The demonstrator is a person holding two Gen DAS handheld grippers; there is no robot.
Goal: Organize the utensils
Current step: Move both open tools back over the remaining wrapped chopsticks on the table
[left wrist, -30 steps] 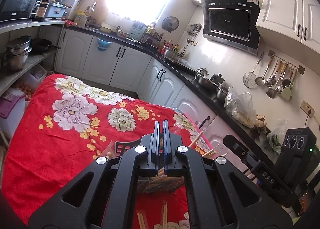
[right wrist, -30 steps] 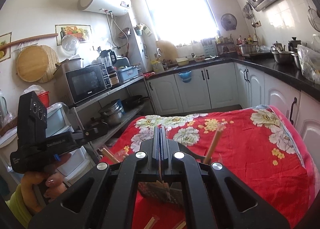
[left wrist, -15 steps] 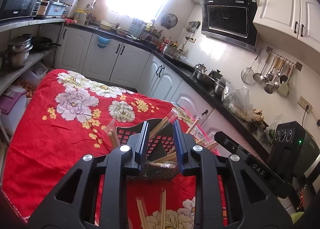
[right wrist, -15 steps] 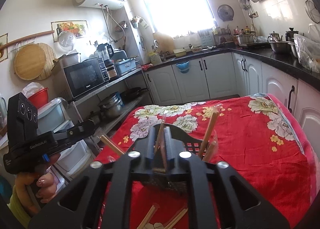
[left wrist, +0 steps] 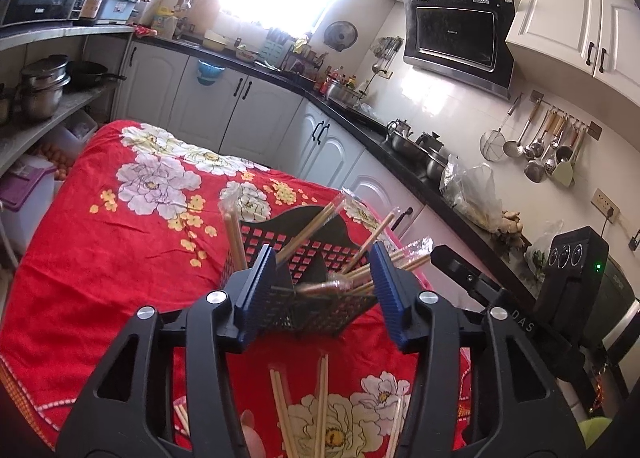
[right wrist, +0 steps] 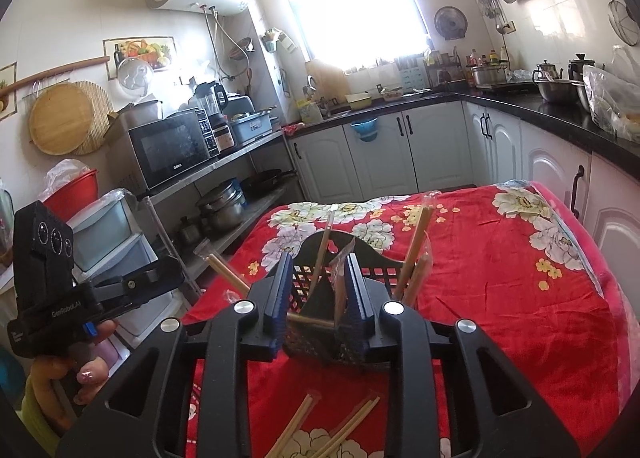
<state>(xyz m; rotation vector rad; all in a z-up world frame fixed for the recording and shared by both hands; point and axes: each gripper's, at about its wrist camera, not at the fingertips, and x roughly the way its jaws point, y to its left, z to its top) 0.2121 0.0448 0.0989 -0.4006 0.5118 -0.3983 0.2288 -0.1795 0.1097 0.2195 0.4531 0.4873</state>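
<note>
Black basket (left wrist: 308,278) base hidden behind both sets of jaws; loose chopsticks (left wrist: 320,398) on red floral cloth (left wrist: 100,242) cut off by gripper frames at bottom edge. One wrapped pair (left wrist: 340,286) blurred (contact unclear). Basket sat on surface straight ahead, just beyond jaw tips, wrapped chopsticks leaning inside. Left gripper (left wrist: 324,286) jaws opening — about half wide, gripping nothing. Right gripper (right wrist: 318,290) jaws opening — narrower, wrapped chopstick (right wrist: 340,290) standing between, no visible press.
</note>
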